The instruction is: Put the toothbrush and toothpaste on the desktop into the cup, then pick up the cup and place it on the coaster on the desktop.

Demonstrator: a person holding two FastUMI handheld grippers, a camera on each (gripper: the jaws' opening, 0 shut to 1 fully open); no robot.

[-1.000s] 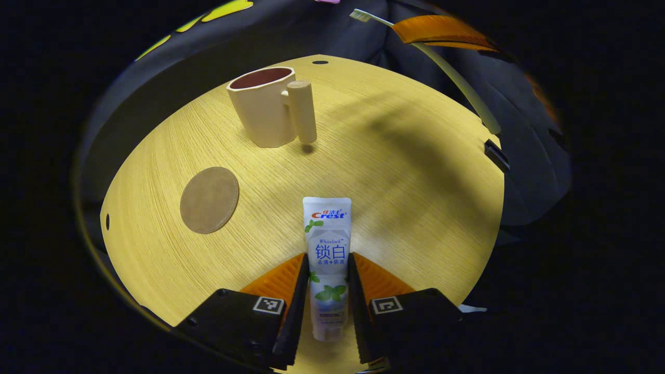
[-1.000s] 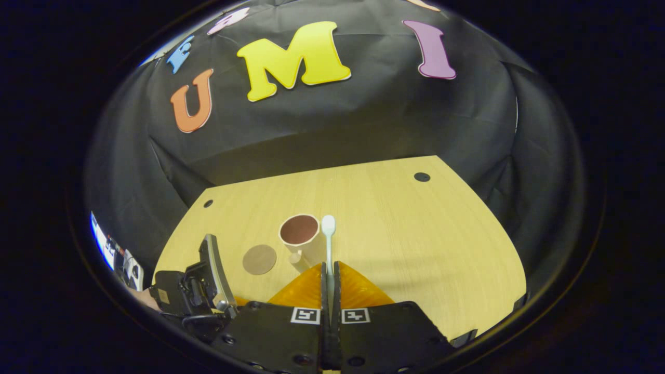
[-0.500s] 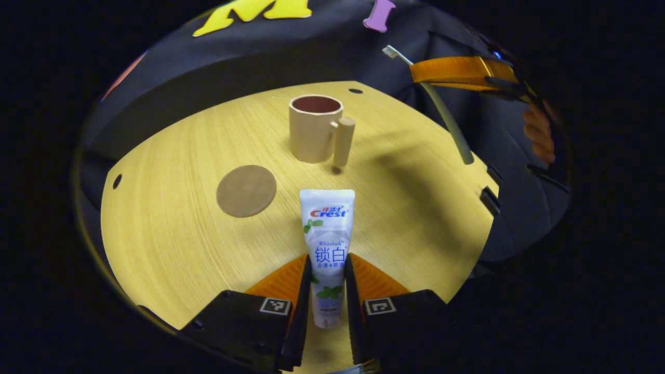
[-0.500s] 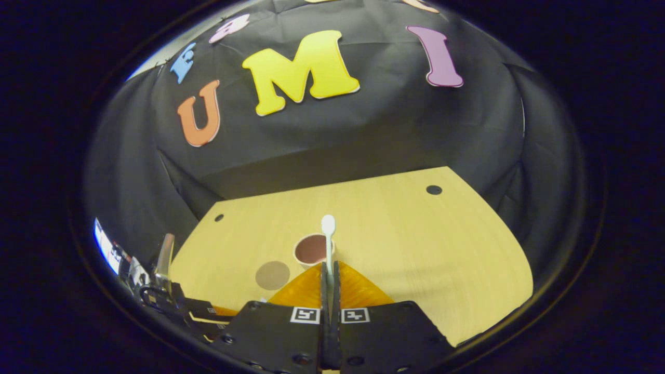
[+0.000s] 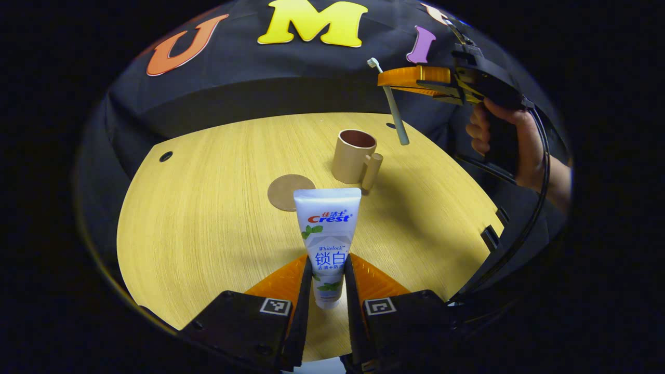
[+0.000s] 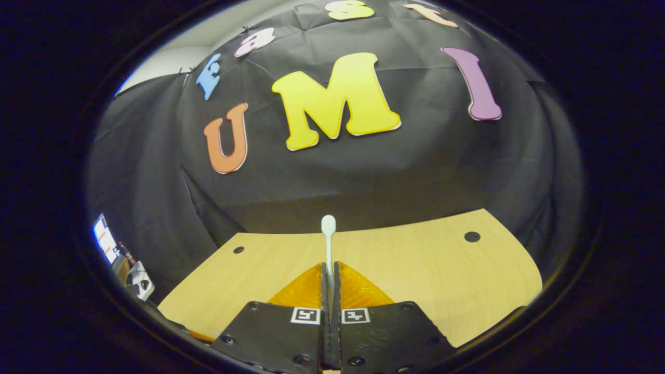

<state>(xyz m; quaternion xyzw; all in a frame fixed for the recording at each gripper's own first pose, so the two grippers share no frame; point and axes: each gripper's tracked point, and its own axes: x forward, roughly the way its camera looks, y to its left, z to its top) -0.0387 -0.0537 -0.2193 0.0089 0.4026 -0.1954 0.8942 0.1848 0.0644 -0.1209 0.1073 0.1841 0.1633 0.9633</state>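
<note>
While the left gripper [image 5: 327, 270] is raised above the near part of the table [image 5: 208, 234], its fingers are clamped on the lower end of the toothpaste [image 5: 327, 228], one finger pressing each side of the tube. The tube stands up between them, its flat crimped end uppermost, clear of the table surface.

The cup [image 5: 353, 156] stands upright farther back on the table, open mouth up, with its cylindrical handle [image 5: 372, 171] on the side facing the near right. The round coaster [image 5: 290, 191] lies flat just to the left of the cup and a little nearer; the two are close but apart. Nothing rests on the coaster.

In the left gripper view the right gripper [image 5: 410, 78] is seen at the upper right, above and slightly beyond the cup, held by a hand [image 5: 511, 140]. Its fingers are pressed together on the toothbrush [image 5: 392, 104], which hangs slantwise, bristle end up and handle end down, the lower tip near the cup's mouth but above it and off to the right.

In the right gripper view the right gripper [image 6: 330, 275] shows its fingers closed on the toothbrush [image 6: 328, 239], whose head projects forward over the far table edge [image 6: 415, 259].
</note>
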